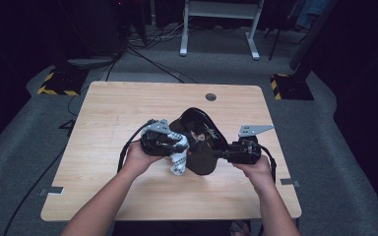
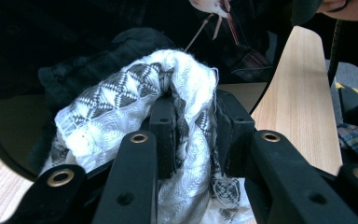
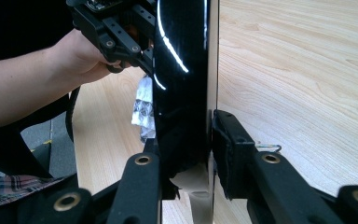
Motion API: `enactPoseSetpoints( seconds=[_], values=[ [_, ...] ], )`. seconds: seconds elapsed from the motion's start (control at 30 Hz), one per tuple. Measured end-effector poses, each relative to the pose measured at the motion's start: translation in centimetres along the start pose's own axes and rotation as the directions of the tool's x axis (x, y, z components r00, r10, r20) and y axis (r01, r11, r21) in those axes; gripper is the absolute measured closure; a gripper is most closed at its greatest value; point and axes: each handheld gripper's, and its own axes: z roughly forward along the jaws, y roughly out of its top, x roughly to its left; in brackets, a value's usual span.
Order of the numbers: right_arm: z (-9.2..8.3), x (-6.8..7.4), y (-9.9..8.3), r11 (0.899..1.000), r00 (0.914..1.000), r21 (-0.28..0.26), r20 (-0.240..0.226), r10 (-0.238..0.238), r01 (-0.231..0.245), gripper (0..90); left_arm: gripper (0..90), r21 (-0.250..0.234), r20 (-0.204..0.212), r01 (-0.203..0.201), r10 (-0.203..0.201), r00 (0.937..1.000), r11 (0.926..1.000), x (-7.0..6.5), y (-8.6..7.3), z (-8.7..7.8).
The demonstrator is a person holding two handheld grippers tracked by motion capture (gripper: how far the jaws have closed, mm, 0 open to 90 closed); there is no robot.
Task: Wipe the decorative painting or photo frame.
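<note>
Wiping under way, unfinished: left gripper (image 1: 177,143) fingers clamped on cloth (image 2: 135,107) against glossy black panel (image 1: 202,140), right gripper (image 1: 216,154) fingers clamping panel's right edge above worktop (image 1: 118,108).

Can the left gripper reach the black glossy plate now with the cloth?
Probably yes. The left gripper is shut on the cloth, which is already bunched against the plate. The right gripper clamps the plate's edge on the far side, out of the way.
</note>
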Motion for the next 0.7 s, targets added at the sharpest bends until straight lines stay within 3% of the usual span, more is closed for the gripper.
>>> enactPoseSetpoints(
  seconds=[0.17,0.3,0.43,0.57,0.7],
  values=[
    [-0.1,-0.1,-0.1,1.000,1.0000,-0.004,-0.002,0.008,-0.008,72.8,72.1,0.030,0.043,0.024,-0.025,0.9987,0.9993,0.0,-1.9,1.9],
    [-0.1,-0.2,-0.1,1.000,1.0000,-0.004,-0.001,0.009,-0.009,72.9,72.0,0.058,0.055,0.034,-0.037,0.9978,0.9977,-0.4,-2.7,3.1],
    [-0.1,-0.2,-0.1,1.000,0.9999,-0.006,0.002,0.012,-0.012,73.1,71.8,0.072,0.043,0.006,-0.009,0.9990,0.9974,-0.8,-1.8,2.8],
    [-0.1,-0.1,0.0,1.000,1.0000,-0.003,0.005,0.008,-0.008,73.0,71.9,0.031,0.036,-0.027,0.026,0.9990,0.9992,-0.9,0.1,1.5],
    [-0.1,-0.2,0.0,1.000,1.0000,-0.002,0.003,0.009,-0.009,73.0,71.9,0.023,0.037,-0.033,0.032,0.9988,0.9992,-1.0,0.3,1.4]
  ],
)
